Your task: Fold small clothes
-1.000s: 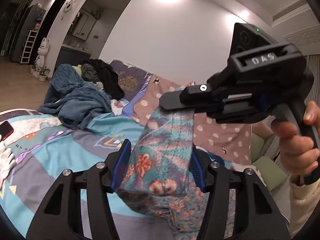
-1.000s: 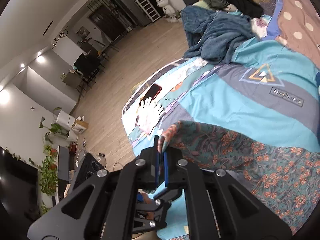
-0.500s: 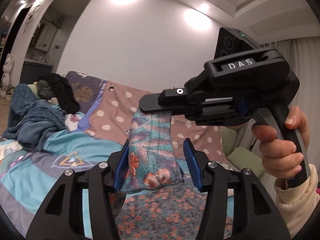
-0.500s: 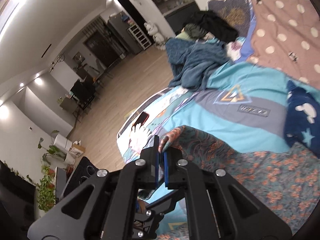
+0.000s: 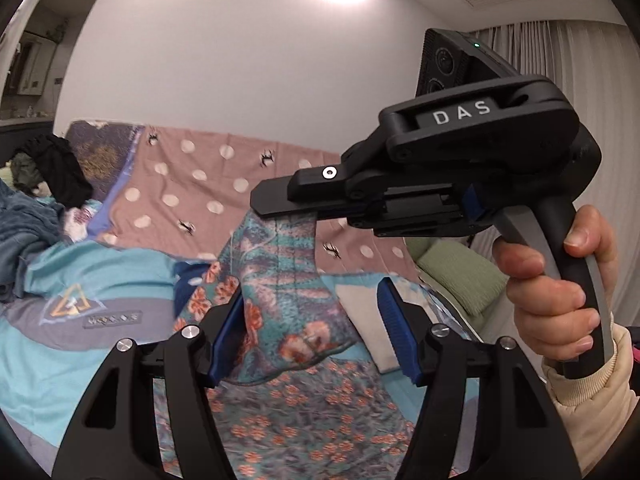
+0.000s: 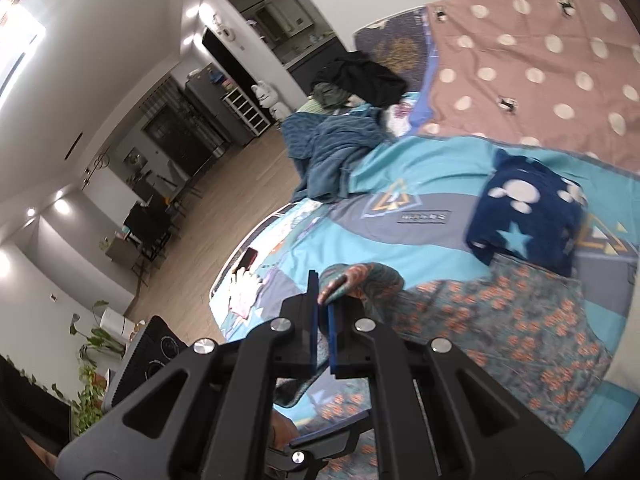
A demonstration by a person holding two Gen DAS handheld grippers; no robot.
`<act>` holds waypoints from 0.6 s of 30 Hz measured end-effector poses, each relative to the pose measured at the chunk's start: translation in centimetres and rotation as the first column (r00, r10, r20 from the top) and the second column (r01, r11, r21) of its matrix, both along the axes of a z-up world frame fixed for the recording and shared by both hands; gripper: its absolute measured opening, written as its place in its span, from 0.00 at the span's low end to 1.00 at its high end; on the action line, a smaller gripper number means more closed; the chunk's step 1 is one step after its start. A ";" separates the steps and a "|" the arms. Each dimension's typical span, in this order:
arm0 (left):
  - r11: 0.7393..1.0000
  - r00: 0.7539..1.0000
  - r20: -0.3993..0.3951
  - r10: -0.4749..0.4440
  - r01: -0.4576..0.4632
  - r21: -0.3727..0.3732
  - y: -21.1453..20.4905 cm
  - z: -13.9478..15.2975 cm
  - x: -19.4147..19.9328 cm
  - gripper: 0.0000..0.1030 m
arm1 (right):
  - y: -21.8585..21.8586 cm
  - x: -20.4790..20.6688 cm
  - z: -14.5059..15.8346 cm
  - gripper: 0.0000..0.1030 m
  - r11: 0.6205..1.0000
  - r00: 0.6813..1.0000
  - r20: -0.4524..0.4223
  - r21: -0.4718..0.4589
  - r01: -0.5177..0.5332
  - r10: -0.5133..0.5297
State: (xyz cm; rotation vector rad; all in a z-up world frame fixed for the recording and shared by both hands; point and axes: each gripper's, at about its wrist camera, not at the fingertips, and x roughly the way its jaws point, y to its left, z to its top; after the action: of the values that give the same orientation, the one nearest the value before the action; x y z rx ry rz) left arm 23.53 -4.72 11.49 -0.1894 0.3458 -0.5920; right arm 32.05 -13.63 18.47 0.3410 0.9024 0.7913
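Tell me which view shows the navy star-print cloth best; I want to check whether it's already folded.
The right wrist view: the navy cloth lies in full on the bedspread, a compact bundle with stars showing, just beyond the floral garment. The left wrist view shows only a dark sliver behind the garment.

"DAS" on right gripper (image 5: 280, 210)

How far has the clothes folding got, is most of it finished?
Not yet. One dark blue starry piece lies folded on the bed. In hand: the teal floral garment, pinched by the shut right claw, its corner between the opening left claw's fingers. Left: finishing it, plus the rumpled blue and black heap.
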 end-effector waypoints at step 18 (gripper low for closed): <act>1.000 0.921 -0.389 -0.029 0.031 -0.001 5.0 -12.3 1.4 0.66 | -19.3 1.5 -25.2 0.04 0.962 0.892 -0.417 0.123 0.242 -0.172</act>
State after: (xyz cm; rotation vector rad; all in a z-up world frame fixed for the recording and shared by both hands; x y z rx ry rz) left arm 24.98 0.30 -0.80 -0.2984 0.7375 -0.5825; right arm 33.55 -32.96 -6.70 0.7630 1.1638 0.6082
